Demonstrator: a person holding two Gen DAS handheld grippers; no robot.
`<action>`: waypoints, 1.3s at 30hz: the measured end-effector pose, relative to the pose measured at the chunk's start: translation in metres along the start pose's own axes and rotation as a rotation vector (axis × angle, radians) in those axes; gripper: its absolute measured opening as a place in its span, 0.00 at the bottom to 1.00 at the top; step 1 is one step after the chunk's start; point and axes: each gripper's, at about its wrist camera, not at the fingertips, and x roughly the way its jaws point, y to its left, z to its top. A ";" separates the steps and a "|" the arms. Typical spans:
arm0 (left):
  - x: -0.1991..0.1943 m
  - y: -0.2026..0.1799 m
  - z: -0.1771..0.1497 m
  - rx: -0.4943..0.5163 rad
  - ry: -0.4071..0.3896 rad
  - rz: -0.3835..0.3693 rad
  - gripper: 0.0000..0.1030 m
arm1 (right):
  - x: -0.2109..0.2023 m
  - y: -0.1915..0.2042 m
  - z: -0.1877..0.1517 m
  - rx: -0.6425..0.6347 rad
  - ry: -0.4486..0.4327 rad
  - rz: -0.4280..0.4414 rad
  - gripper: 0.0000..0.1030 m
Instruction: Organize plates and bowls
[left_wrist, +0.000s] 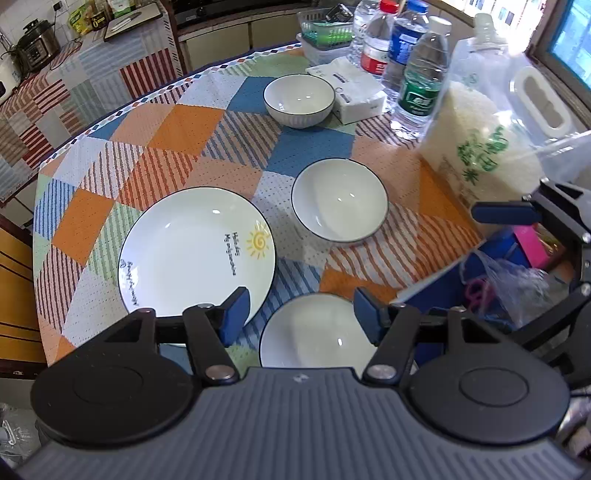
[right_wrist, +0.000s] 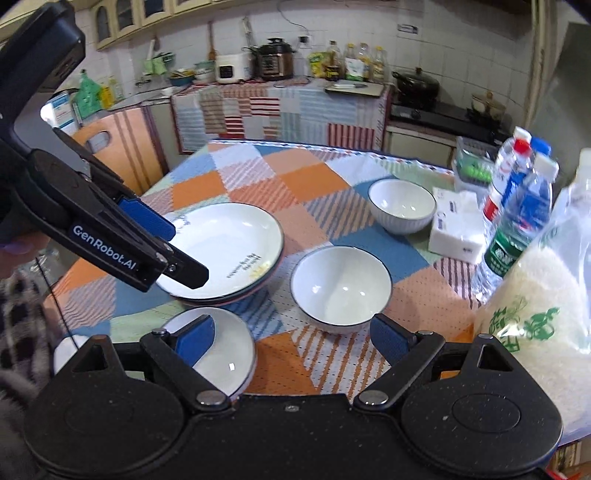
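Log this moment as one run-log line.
left gripper: open, empty | right gripper: open, empty | plate stack: on table | three bowls: apart, unstacked | nearest bowl: below left gripper

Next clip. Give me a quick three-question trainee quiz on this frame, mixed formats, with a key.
1. True or false: the left gripper is shut on the plate.
2. How many bowls stand on the tablecloth? A) one B) two C) three
3. Fill in: the far bowl sits right beside a white pack of ____.

Key:
1. False. Its jaws are open and hold nothing, and so are those of the right gripper.
2. C: the far bowl, the middle bowl and the near bowl.
3. Tissues.
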 end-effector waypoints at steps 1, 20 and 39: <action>-0.004 0.001 -0.003 0.000 -0.002 0.000 0.64 | -0.005 0.002 0.000 -0.008 -0.001 0.014 0.92; 0.013 0.023 -0.061 -0.031 0.060 -0.052 0.89 | 0.019 0.046 -0.042 -0.179 0.105 0.131 0.97; 0.085 0.047 -0.085 -0.177 0.081 -0.047 0.87 | 0.107 0.060 -0.082 -0.100 0.101 0.210 0.97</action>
